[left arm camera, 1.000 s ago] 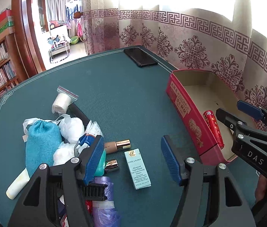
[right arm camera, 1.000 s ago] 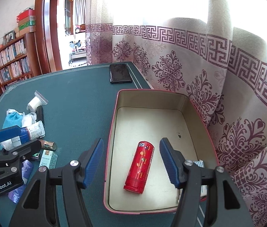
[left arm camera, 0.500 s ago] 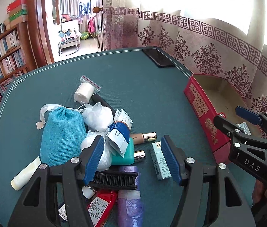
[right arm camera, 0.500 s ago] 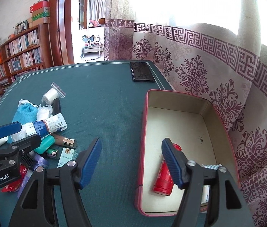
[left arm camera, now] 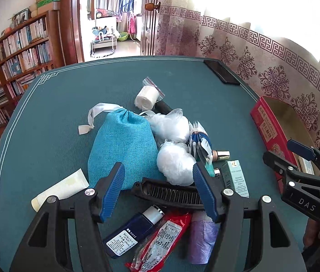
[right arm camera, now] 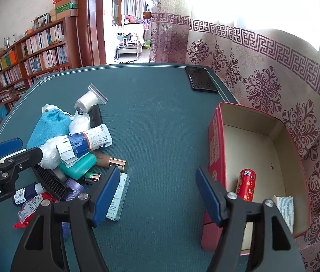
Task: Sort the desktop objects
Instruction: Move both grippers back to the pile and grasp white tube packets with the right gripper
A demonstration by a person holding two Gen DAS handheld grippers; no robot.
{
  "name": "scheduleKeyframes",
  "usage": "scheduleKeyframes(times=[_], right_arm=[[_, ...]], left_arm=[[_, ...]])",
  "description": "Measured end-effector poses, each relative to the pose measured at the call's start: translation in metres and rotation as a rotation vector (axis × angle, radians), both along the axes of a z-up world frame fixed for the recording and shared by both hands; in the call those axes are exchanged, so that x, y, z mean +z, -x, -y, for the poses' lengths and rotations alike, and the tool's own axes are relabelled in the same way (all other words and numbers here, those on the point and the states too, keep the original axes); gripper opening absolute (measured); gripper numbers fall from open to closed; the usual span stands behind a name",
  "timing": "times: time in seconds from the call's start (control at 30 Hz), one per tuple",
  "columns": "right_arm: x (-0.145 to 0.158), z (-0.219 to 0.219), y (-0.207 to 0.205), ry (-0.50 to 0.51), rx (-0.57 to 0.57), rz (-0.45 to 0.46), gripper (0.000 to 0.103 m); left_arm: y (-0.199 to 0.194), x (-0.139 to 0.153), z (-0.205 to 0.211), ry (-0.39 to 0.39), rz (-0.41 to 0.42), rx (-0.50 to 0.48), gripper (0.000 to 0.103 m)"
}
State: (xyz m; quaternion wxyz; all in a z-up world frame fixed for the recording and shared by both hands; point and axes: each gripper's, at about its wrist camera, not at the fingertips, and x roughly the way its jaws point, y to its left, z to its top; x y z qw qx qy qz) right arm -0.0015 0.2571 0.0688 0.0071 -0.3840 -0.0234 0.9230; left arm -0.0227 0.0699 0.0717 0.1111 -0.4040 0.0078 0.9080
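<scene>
Green cloth covers the counter [left arm camera: 57, 104], with bookshelves and patterned curtains behind. I see a heap of small things on it: a blue cloth bag [left arm camera: 121, 145], white fluffy balls in plastic [left arm camera: 176, 165], a black comb [left arm camera: 171, 192], a dark blue tube [left arm camera: 130, 233] and a pale green box [left arm camera: 236, 178]. The red tin [right arm camera: 216, 149] sits at the counter's right edge with a red can [right arm camera: 246, 184] inside. My left gripper [left arm camera: 157, 192] hangs over the comb, fingers apart, holding nothing. My right gripper [right arm camera: 157, 195] is opening over bare cloth. The fingers hide part of the comb and box. A second ago my left gripper was over the box and my right gripper was over the tin.
</scene>
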Motion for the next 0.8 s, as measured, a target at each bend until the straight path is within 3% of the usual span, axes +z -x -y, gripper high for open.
scheduleKeyframes(times=[0.27, 0.8], right_arm=[[-0.008, 0.017, 0.006, 0.013, 0.038, 0.03, 0.078], [-0.022, 0.033, 0.026, 0.194, 0.103, 0.122, 0.078]], left_arm=[[0.004, -0.013, 0.026, -0.003, 0.026, 0.054, 0.066], [0.01, -0.018, 0.062, -0.082, 0.041, 0.12, 0.066]])
